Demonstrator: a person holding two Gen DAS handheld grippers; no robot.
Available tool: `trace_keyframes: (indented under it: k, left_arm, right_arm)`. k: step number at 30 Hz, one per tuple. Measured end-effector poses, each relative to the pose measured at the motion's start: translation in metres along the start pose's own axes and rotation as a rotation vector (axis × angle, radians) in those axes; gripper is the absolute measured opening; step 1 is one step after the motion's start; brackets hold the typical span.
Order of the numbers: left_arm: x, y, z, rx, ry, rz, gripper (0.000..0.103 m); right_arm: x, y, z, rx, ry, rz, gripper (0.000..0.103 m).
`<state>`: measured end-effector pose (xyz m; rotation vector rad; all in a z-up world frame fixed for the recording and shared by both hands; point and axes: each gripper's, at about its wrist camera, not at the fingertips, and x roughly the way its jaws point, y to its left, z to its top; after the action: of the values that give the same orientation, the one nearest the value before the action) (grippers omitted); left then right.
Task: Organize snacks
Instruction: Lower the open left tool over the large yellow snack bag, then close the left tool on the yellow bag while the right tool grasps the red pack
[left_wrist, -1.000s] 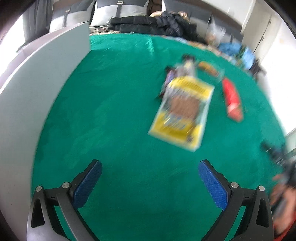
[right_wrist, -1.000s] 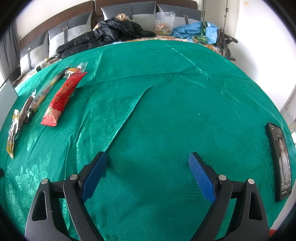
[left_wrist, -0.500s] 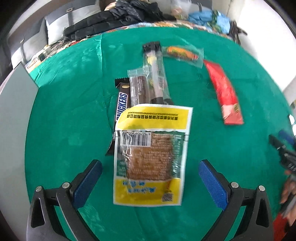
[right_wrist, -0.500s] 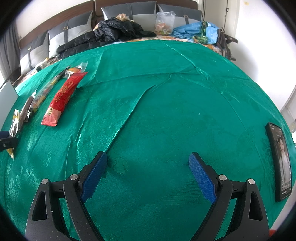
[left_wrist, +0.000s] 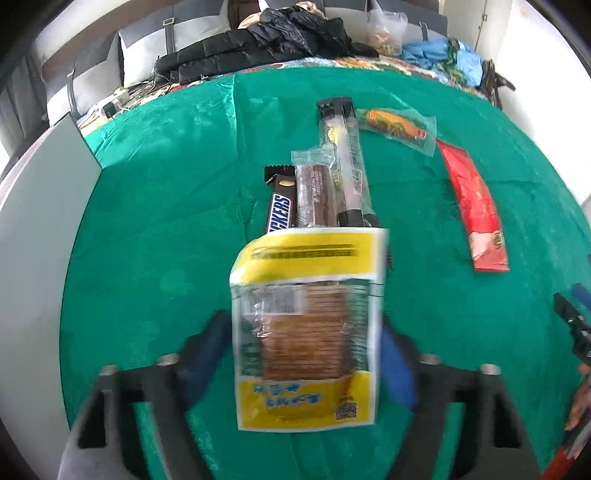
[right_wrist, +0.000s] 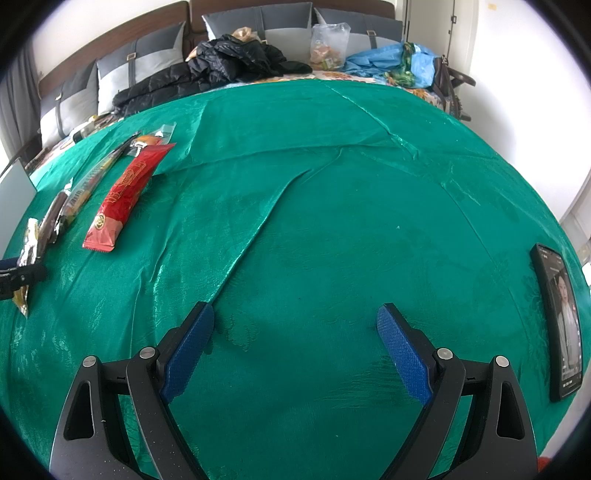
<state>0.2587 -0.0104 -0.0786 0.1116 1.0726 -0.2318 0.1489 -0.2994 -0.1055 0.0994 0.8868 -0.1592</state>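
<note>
The left gripper (left_wrist: 306, 354) has just been closing, its blue pads at both side edges of the yellow cracker packet (left_wrist: 306, 332) — blur hides whether they press yet. The packet's far end overlaps a Snickers bar (left_wrist: 279, 218) on the green cloth (left_wrist: 155, 229); a red sachet (left_wrist: 476, 206) lies well apart. The right gripper (right_wrist: 295, 332) hangs spread wide above bare cloth, with a phone (right_wrist: 561, 325) beside it. Beyond — cushions and a black jacket (right_wrist: 221, 70). A grey panel (left_wrist: 33, 236) borders the cloth.
</note>
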Motion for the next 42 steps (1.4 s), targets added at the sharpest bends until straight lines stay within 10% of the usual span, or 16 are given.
trace_keyframes:
  k: [16,26,42]
  left_arm:
    - [-0.062,0.059,-0.093,-0.252,-0.034,0.063,0.054]
    - [-0.045,0.051,-0.106,-0.202,-0.096,0.143,0.096]
    - [-0.042,0.055,-0.111,-0.214,-0.133,0.158,0.103]
  right_arm:
    - [0.0,0.0,0.0,0.0,0.0,0.0,0.092]
    - [0.0,0.0,0.0,0.0,0.0,-0.001,0.092]
    - [0.0,0.0,0.0,0.001,-0.001,-0.001,0.092]
